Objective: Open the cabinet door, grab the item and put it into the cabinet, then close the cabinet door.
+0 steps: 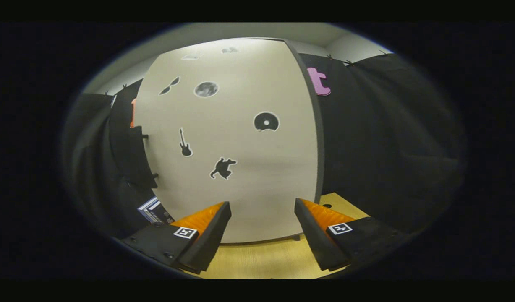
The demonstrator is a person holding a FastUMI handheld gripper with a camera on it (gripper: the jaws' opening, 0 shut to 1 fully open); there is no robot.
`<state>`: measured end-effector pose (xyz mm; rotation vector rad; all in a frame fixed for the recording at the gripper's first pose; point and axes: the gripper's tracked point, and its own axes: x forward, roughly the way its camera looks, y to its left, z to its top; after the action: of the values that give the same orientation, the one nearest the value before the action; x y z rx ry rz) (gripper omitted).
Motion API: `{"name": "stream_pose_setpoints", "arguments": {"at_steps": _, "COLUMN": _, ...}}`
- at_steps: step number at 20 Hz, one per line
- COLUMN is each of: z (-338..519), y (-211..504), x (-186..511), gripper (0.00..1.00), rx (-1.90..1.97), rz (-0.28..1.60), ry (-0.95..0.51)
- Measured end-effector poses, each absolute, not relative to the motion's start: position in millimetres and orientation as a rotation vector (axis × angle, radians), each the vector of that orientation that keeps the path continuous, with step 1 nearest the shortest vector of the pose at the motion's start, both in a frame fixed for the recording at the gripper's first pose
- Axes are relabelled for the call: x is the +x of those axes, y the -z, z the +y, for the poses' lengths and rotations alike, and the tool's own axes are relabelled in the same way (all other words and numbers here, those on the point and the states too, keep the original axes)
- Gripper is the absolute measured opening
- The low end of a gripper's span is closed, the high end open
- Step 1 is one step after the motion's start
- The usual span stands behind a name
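A booth hung with black cloth surrounds a pale wooden tabletop (265, 260), and on it stands a tall light-grey cabinet (240, 167) that takes up most of what lies ahead.

The cabinet door (236, 138) faces the gripper flat on. Dark stickers dot it: a guitar (185, 143) at about 9 o'clock from the door's middle, a disc (266, 121) at 2 o'clock, a moon (206, 89) at 12 o'clock and a leaping figure (223, 168) at 6 o'clock. The door's dark edge (318, 138) runs down the 3 o'clock side. Whether the door is shut or swung partly open cannot be told for certain from here.

The gripper (262, 207) has its fingers spread wide with nothing between them, the tips close to the door's lower part.

As a judgement, the task is either at its very start, door unopened, or at its end. The empty gripper fits both.

At 8 o'clock from the gripper, beside the cabinet's lower left corner, lies a small box with a printed face (153, 209). It may be the item to be stowed, though that is a guess.

Small black pegs (145, 136) stick out at the cabinet's 9 o'clock side. Nothing stands between the fingers and the door.
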<state>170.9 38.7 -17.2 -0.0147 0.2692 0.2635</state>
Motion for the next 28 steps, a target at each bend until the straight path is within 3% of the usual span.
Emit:
{"name": "stream_pose_setpoints", "arguments": {"at_steps": 11, "z": -61.8, "y": -76.5, "x": 142.7, "gripper": 0.98, "rx": -0.065, "rz": 0.107, "ry": -0.265}}
{"name": "stream_pose_setpoints", "arguments": {"at_steps": 28, "z": -103.1, "y": -77.7, "x": 140.8, "gripper": 0.97, "rx": -0.023, "rz": 0.111, "ry": -0.281}}
